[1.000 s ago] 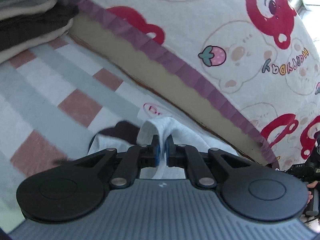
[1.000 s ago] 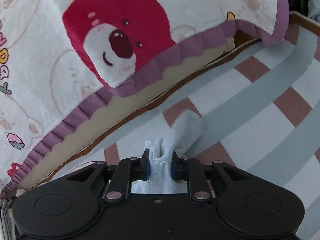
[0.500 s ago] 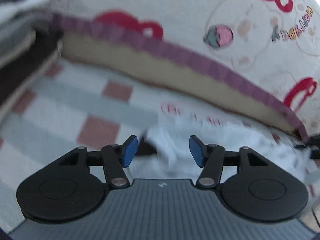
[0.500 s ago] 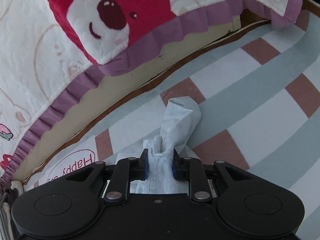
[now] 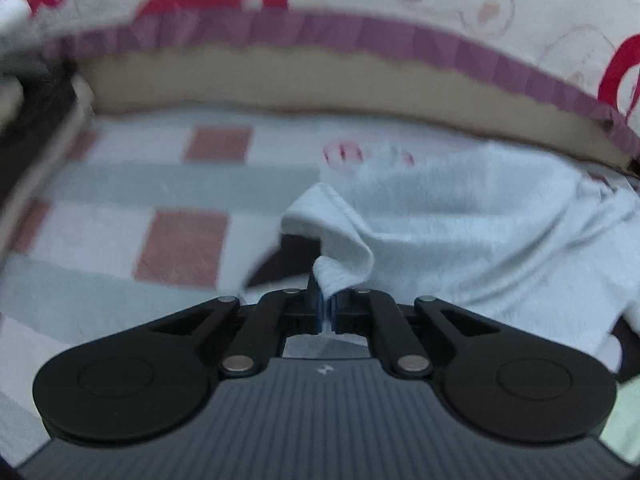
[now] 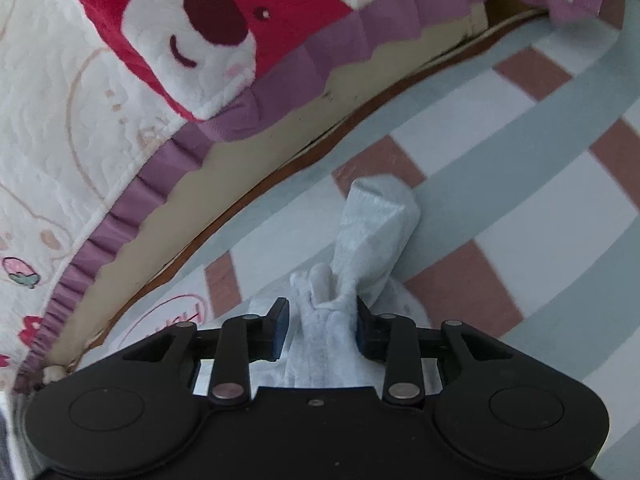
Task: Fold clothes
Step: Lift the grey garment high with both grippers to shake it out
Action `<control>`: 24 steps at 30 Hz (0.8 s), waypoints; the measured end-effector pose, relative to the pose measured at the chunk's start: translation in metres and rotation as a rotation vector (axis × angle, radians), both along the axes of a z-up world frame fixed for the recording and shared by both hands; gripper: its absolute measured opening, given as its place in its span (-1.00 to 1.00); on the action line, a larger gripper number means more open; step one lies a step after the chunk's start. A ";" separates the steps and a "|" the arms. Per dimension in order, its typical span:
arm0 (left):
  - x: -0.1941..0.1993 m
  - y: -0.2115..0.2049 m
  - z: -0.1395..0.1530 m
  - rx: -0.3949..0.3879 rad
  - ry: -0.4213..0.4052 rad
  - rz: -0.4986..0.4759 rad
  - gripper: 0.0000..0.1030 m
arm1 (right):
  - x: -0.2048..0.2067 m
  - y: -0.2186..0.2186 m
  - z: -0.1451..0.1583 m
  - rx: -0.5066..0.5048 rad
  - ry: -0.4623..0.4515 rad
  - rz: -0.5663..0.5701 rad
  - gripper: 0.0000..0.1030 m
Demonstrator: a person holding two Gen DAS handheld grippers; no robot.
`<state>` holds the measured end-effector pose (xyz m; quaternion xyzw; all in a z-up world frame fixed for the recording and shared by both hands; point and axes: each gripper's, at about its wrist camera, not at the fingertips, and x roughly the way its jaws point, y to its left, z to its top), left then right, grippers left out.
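**Two claws on one garment: left pinched, right letting go**

Your left gripper [image 5: 325,306] has its jaws all but closed, with a fold of the pale grey garment [image 5: 460,232] nipped between the blue pads. They have just snapped back together on that fold.

Your right gripper [image 6: 318,326] has jaws standing partway apart and they've just been opening. A bunched strip of the same pale garment [image 6: 372,224] sits between them; it looks to touch the right-hand pad, while a gap shows at the left-hand pad. No squeeze on it.

The garment lies crumpled on the checked mat [image 5: 180,240] of pink, grey and white squares, just in front of the bear-print quilt [image 6: 120,80] with the purple ruffle edge [image 5: 400,36]. In the left wrist view it spreads to the right of the claw; a dark patch shows under its lifted edge. In the right wrist view one twisted end reaches forward onto the mat.

The left wrist view is motion-blurred, so fine detail is unclear. A stack of folded cloth [image 5: 28,100] sits at its far left edge.
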<state>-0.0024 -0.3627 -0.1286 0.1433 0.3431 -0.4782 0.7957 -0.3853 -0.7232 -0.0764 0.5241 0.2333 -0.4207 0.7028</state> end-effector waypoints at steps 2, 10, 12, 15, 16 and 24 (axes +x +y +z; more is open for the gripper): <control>-0.005 0.010 0.019 -0.079 -0.050 0.011 -0.94 | 0.001 0.001 0.003 -0.025 -0.020 0.014 -0.41; -0.002 0.057 0.087 -0.316 -0.111 0.151 -0.95 | -0.001 0.030 0.059 -0.412 -0.168 0.069 -0.77; 0.002 0.070 0.109 -0.366 -0.114 0.183 -0.95 | -0.002 0.036 0.073 -0.428 -0.180 0.101 -0.78; 0.004 0.089 0.141 -0.416 -0.145 0.207 -0.95 | -0.012 0.051 0.115 -0.480 -0.251 0.152 -0.78; 0.004 0.095 0.152 -0.423 -0.166 0.205 -0.95 | -0.016 0.057 0.133 -0.510 -0.267 0.171 -0.79; -0.004 0.155 0.260 -0.575 -0.283 0.217 -0.95 | -0.034 0.105 0.284 -0.856 -0.152 0.325 -0.81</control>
